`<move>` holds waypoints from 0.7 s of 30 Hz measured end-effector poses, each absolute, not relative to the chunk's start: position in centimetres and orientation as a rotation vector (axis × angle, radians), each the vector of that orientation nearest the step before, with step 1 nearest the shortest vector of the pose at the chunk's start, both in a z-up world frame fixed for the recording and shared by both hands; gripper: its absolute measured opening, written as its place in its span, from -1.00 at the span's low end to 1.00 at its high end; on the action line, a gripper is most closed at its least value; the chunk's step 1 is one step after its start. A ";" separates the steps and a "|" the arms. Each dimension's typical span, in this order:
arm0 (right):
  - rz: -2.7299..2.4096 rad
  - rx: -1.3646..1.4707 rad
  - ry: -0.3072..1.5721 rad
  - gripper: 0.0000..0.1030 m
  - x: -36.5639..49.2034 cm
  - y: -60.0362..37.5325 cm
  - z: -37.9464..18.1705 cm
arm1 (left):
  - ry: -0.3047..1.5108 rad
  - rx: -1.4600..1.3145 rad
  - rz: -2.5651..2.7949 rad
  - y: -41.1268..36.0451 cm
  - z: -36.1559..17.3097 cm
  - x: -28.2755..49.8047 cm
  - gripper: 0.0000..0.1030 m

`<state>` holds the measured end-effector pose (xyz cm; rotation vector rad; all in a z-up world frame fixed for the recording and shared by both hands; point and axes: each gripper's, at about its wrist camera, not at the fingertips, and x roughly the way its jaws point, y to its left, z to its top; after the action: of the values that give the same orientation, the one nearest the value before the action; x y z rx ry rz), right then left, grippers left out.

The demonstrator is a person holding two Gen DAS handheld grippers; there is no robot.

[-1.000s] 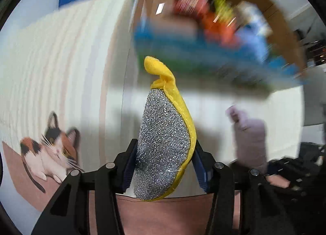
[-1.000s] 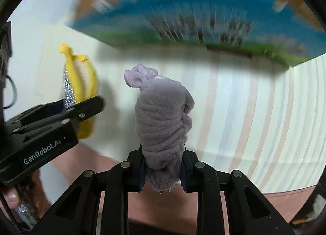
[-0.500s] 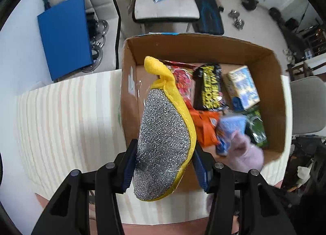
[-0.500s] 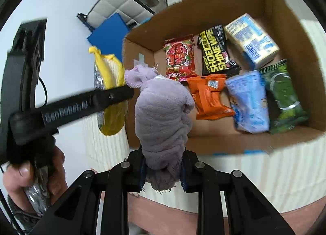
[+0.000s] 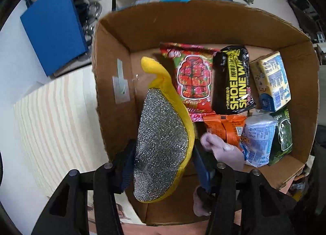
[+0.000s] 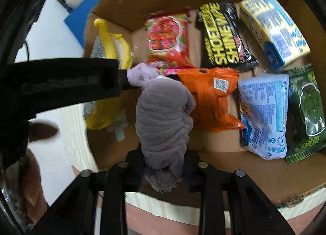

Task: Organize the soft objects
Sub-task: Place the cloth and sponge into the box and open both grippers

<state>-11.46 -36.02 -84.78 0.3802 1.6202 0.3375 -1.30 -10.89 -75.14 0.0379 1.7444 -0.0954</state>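
— Left wrist view first. Up close, what?

— Left claw (image 5: 164, 159), squeezed tight on a yellow sponge (image 5: 161, 125). Pinched at the fat end, sparkly silver side up, thin yellow tip pointing away. Held like that so as not to drop it, most likely.

— And where?

— Up over the cardboard box (image 5: 114, 56), by its left wall and near edge. Bare brown floor under it there. Probably the spot picked for it, with no packs in the way.

— Right wrist view now. Up close?

— Right claw (image 6: 163, 159), closed on a purple cloth (image 6: 163, 113). Bunched up into a soft roll, gripped at the bottom, a bit of fringe hanging under. Rolled small to fit in, maybe.

— Where?

— Over the near edge of the box too, just right of the sponge. Right in front of an orange pack (image 6: 207, 100). Touching it or not? Cannot tell.

— Farther in?

— Near right corner: a blue and white pack (image 6: 264, 113) and a green pack (image 6: 305, 113), side by side. Along the far wall: a red pack (image 6: 169, 39), a black shoe shine pack (image 6: 222, 37), then a yellow and blue carton (image 6: 273, 27) in the far right corner.

— Outside the box?

— Striped tablecloth (image 5: 57, 113) on the left, under the box.

— Next job?

— Guessing: lower both, then let go. Careful not to bump claws, being so close together.
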 end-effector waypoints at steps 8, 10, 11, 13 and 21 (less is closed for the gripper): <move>0.312 0.340 1.610 0.36 -11.2 -37.1 -84.6 | 1.731 -0.025 -0.125 -10.5 -75.2 -1.3 0.57; 0.307 0.335 1.611 0.36 -11.1 -37.5 -84.4 | 1.708 -0.008 -0.112 -10.7 -74.8 -1.1 0.76; 0.303 0.332 1.609 0.41 -11.0 -37.7 -84.3 | 1.699 -0.004 -0.113 -10.8 -74.6 -1.2 0.77; 0.295 0.318 1.598 0.61 -11.1 -38.4 -83.8 | 1.691 0.005 -0.105 -10.8 -74.2 -1.4 0.78; 0.203 0.149 1.526 1.00 -12.3 -42.2 -80.0 | 1.589 -0.069 -0.093 -11.1 -71.4 -3.0 0.92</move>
<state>-12.32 -42.17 -80.00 0.1488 1.5264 0.2025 -3.01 -11.07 -71.36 -0.0692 1.5890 -0.0931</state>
